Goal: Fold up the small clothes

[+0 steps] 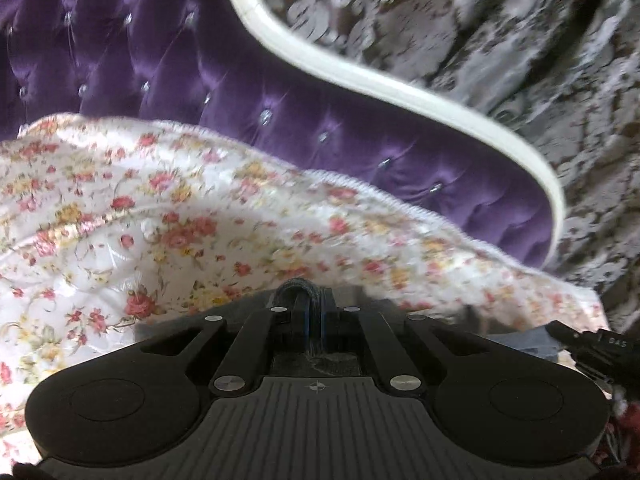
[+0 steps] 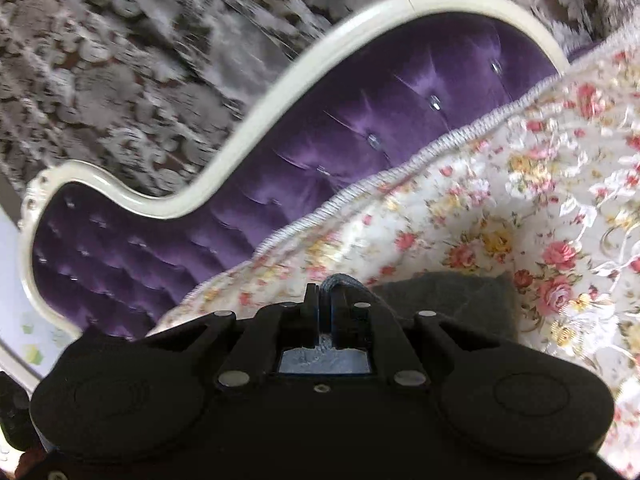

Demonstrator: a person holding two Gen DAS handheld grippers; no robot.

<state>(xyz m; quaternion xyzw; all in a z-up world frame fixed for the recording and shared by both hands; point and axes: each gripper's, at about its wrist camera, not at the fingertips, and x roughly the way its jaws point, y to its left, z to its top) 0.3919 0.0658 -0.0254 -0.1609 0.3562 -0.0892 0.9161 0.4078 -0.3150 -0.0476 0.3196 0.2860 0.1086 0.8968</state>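
A small dark grey-blue garment is held between both grippers over a floral bedspread. In the left wrist view my left gripper (image 1: 299, 300) is shut on a bunched fold of the garment (image 1: 298, 289); the rest hangs hidden below the gripper body. In the right wrist view my right gripper (image 2: 331, 300) is shut on another fold of the garment (image 2: 340, 280), and a dark grey panel of it (image 2: 448, 296) lies to the right on the bedspread (image 2: 500, 208). The right gripper's tip (image 1: 592, 344) shows at the right edge of the left wrist view.
The floral quilted bedspread (image 1: 160, 208) fills the foreground. Behind it stands a purple tufted headboard (image 1: 168, 64) with a cream curved frame (image 1: 360, 76), also in the right wrist view (image 2: 380, 112). Grey patterned wallpaper (image 1: 480, 32) lies beyond.
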